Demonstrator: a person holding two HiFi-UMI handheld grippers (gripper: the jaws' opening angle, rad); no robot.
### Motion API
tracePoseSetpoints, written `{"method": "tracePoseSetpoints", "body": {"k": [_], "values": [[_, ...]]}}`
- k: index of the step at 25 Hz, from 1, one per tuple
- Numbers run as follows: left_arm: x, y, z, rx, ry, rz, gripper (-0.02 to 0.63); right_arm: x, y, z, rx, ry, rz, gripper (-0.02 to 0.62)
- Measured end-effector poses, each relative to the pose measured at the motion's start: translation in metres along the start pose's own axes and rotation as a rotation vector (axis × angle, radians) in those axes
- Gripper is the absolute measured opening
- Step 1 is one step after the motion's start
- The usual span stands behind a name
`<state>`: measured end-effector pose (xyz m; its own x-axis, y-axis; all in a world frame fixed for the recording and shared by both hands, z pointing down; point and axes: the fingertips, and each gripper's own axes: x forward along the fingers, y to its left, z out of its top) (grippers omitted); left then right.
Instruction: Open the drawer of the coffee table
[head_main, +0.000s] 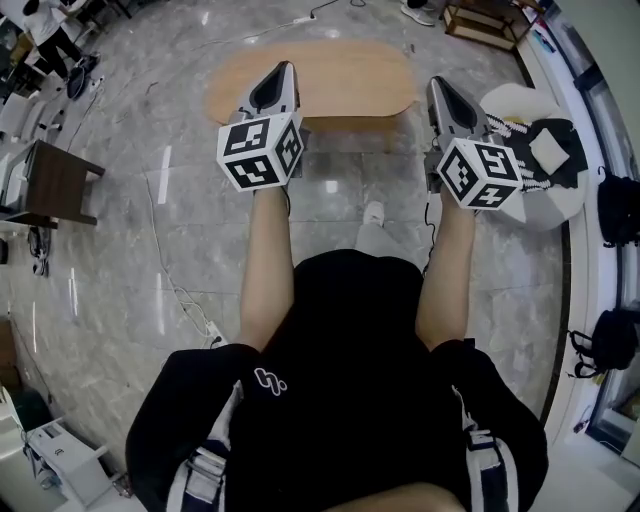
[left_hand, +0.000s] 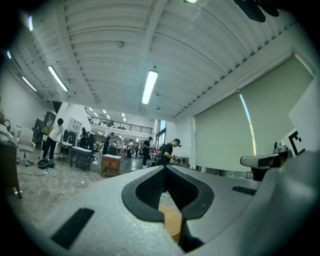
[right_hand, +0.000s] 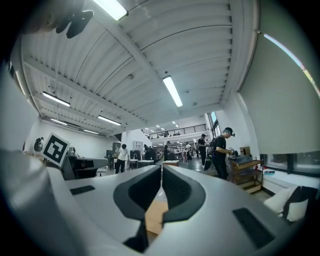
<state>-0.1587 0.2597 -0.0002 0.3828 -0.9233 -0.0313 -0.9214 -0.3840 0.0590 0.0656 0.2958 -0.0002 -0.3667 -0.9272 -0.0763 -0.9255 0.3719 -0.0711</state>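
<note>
Left gripper (head_main: 284, 72) and right gripper (head_main: 438, 88) were both clamped shut on nothing, pointing level. Table (head_main: 350, 80) sat on the floor at 12 o'clock, just past the tips.

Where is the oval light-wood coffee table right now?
Head view, top centre: the coffee table stands on the grey marble floor, ahead of the tips of the left gripper and the right gripper.
</note>
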Motion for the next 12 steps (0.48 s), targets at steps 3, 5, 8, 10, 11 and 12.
{"method": "tracePoseSetpoints", "body": {"k": [3,5,8,10,11,12], "values": [[0.01,0.003,-0.003,0.016,-0.003,0.003,0.011,0.01,-0.009,-0.005,0.011,-0.011,0.007,0.012],[0.02,0.002,-0.007,0.025,-0.006,0.002,0.011,0.019,-0.018,-0.006,0.016,-0.028,0.015,0.012],[0.04,0.01,-0.014,0.024,-0.01,0.009,0.011,0.042,-0.027,-0.013,0.012,-0.037,0.03,0.012],[0.054,0.022,-0.014,0.002,-0.025,0.013,0.011,0.061,-0.031,-0.019,0.012,-0.029,0.04,0.012],[0.062,0.027,-0.012,-0.013,-0.039,0.01,0.011,0.071,-0.034,-0.02,0.012,-0.026,0.044,0.012],[0.07,0.031,-0.01,-0.028,-0.057,0.003,0.011,0.081,-0.038,-0.021,0.01,-0.025,0.048,0.012]]}}
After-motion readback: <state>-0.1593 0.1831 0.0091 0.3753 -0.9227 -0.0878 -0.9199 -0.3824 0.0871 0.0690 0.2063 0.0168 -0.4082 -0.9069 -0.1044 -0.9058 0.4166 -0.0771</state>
